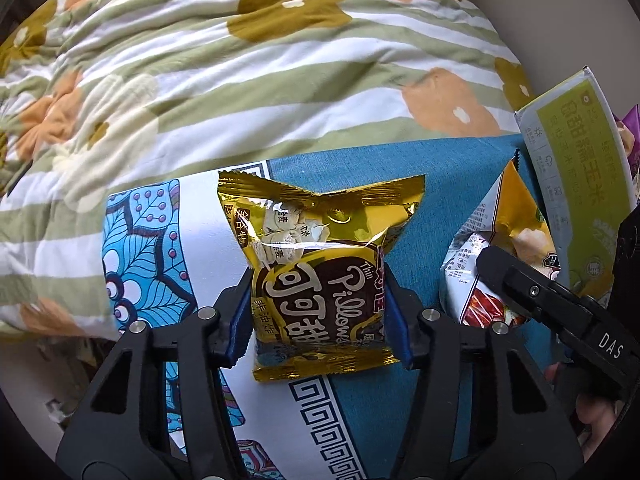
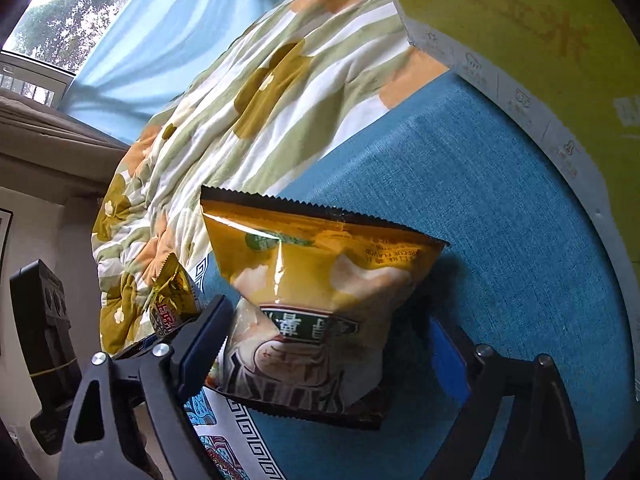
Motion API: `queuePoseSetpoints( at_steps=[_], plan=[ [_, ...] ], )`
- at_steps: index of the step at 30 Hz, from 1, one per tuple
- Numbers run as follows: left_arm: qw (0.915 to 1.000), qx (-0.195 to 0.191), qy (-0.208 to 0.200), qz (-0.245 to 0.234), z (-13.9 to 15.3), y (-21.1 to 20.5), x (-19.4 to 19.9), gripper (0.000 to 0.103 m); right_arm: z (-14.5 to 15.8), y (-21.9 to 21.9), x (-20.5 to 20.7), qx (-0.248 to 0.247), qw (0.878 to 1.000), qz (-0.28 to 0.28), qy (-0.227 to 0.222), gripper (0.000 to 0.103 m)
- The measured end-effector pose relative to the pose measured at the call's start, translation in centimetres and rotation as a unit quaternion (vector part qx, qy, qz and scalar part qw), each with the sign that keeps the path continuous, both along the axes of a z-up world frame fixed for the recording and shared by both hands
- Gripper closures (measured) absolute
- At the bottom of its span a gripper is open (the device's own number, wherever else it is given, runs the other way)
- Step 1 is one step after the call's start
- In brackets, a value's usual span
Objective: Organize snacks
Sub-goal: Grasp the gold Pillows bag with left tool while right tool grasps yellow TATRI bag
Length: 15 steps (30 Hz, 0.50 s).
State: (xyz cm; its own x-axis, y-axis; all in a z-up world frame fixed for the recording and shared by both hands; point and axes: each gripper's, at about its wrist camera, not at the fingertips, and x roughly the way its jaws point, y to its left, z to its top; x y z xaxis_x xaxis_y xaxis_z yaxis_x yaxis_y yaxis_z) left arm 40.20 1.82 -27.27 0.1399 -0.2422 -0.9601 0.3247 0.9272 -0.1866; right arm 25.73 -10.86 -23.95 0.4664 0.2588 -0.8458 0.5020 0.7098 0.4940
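A gold and brown cocoa snack bag (image 1: 320,280) sits between the fingers of my left gripper (image 1: 320,320), which is shut on its lower half above the blue patterned cloth (image 1: 440,184). In the right wrist view an orange chip bag (image 2: 316,312) lies between the fingers of my right gripper (image 2: 320,356); the left pad touches it, the right pad stands clear, so the jaws are open. The chip bag (image 1: 504,240) and right gripper also show at the right of the left wrist view. The gold bag's corner (image 2: 176,300) shows at the left of the right wrist view.
A green and white snack box (image 1: 572,176) stands at the right, also seen in the right wrist view (image 2: 520,40). A striped floral quilt (image 1: 240,80) lies behind the cloth. A window with a blue curtain (image 2: 160,40) is far left.
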Motion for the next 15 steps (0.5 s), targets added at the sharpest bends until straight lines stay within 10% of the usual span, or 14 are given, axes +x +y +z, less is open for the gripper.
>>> queuePoseSetpoints(
  at_steps=[15],
  plan=[
    [0.9992, -0.004, -0.035, 0.016, 3.4, 1.6, -1.9, 0.054, 2.4, 1.4, -0.2, -0.039, 0.998, 0.041, -0.027, 0.04]
  ],
)
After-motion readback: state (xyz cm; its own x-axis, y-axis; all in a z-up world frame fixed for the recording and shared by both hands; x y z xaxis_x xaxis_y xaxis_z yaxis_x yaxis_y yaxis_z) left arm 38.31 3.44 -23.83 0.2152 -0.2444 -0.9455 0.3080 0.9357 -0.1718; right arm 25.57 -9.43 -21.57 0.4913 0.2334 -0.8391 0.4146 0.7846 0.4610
